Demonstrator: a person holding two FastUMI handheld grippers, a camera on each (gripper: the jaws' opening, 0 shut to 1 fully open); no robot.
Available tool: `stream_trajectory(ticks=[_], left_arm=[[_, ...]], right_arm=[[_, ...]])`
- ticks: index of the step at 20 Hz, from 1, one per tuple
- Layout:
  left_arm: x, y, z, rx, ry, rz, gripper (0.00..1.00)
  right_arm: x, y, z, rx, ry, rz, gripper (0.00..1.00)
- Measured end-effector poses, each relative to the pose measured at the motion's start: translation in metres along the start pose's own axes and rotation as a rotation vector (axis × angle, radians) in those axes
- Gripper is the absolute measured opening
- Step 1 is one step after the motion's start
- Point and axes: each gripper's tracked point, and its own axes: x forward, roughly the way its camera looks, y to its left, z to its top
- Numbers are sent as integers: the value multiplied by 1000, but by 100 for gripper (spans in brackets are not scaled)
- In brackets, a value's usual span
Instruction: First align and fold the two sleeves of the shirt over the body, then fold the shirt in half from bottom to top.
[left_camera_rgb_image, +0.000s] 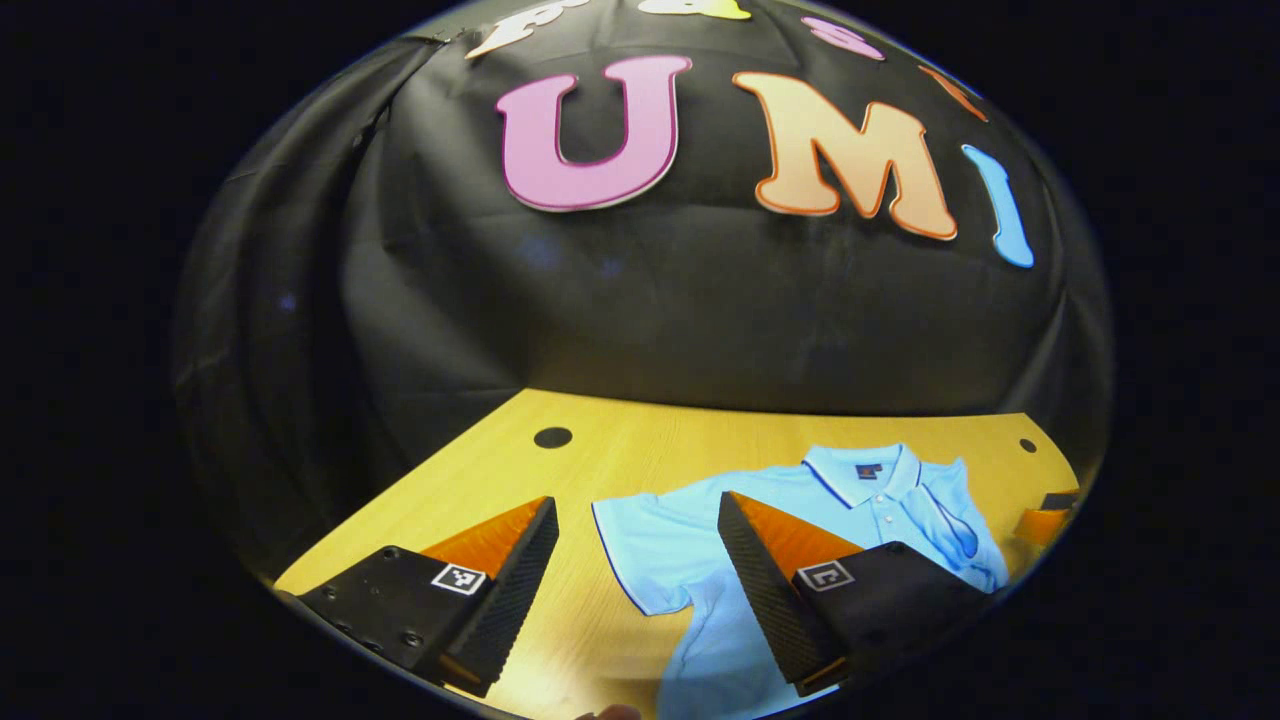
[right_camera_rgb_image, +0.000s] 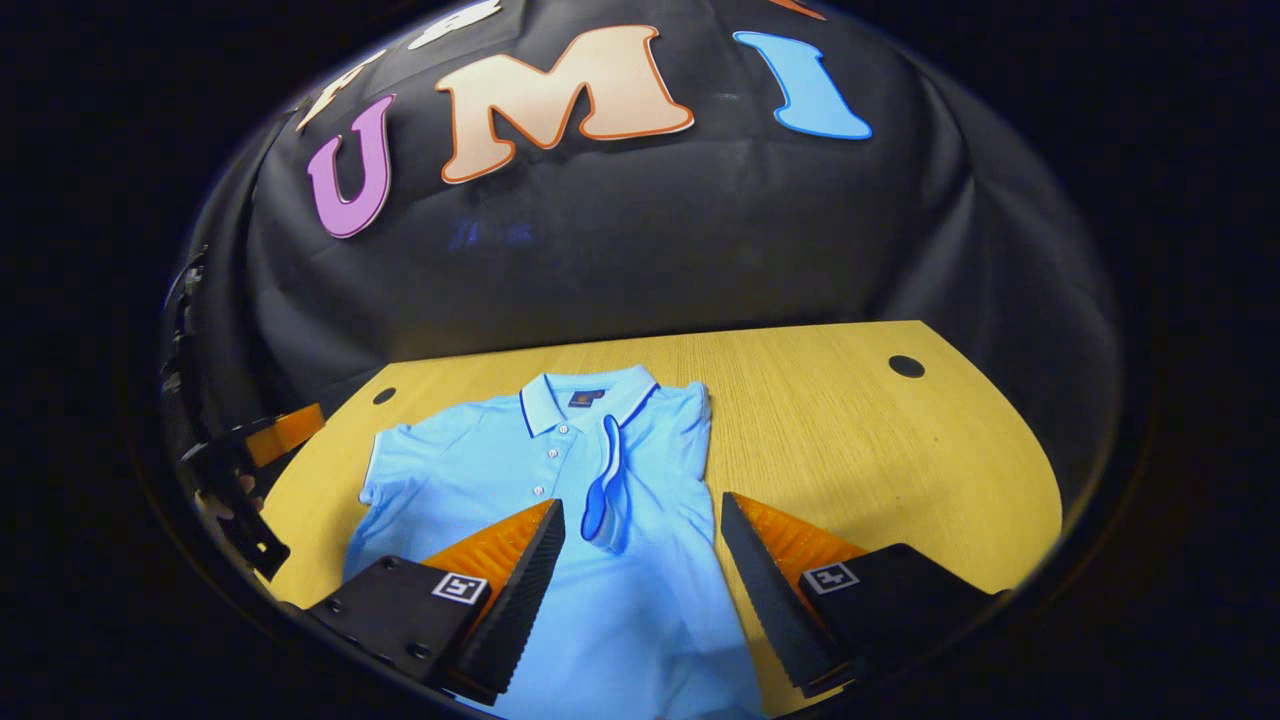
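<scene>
The wooden worktop (right_camera_rgb_image: 850, 440) takes up the lower half of both views, pale yellow with a grain running across it and a small dark round hole (right_camera_rgb_image: 906, 366) near each far corner. Behind it hangs the booth's black cloth wall.

On the worktop lies the light blue polo shirt (right_camera_rgb_image: 500, 470), front up, collar toward the wall. In the right gripper view it sits at lower centre and left of the frame; one sleeve (right_camera_rgb_image: 610, 490) is already folded over the body, its dark-trimmed cuff lying down the chest just beside the button placket, while the other sleeve (right_camera_rgb_image: 385, 465) is spread out flat toward the left of the frame. In the left gripper view the shirt (left_camera_rgb_image: 680, 545) lies at lower centre and right, with the spread sleeve pointing to the middle of the frame.

A small dark label (right_camera_rgb_image: 585, 398) sits inside the collar; its writing is too small to read.

The right tool (right_camera_rgb_image: 640, 525) hovers above the shirt's lower body at the bottom of its view, fingers wide apart, gripping nothing. The left tool (left_camera_rgb_image: 638, 520) is likewise spread wide and empty, above the spread sleeve's edge; whether a finger brushes the cloth I cannot tell.
</scene>
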Motion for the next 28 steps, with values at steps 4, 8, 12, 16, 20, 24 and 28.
stream_trajectory(ticks=[4,8,12,16,20,24,28], left_arm=[[35,8,-39,-53,117,10,96],[59,8,-68,-101,218,5,96],[67,9,-84,-79,275,12,95],[68,5,-86,-28,295,-8,95],[71,-4,-84,-52,284,-50,79],[74,-20,-78,-139,247,-107,7],[67,-31,-70,-172,250,-129,0]], right_arm=[[-26,-16,-20,-37,24,-22,94],[-45,-26,-35,-55,59,-33,95],[-51,-40,-25,-45,43,-63,99],[-52,-48,-18,-18,10,-85,95],[-59,-47,-23,-43,10,-91,99],[-62,-48,-31,-29,15,-91,99],[-68,-50,-30,-25,4,-93,99]])
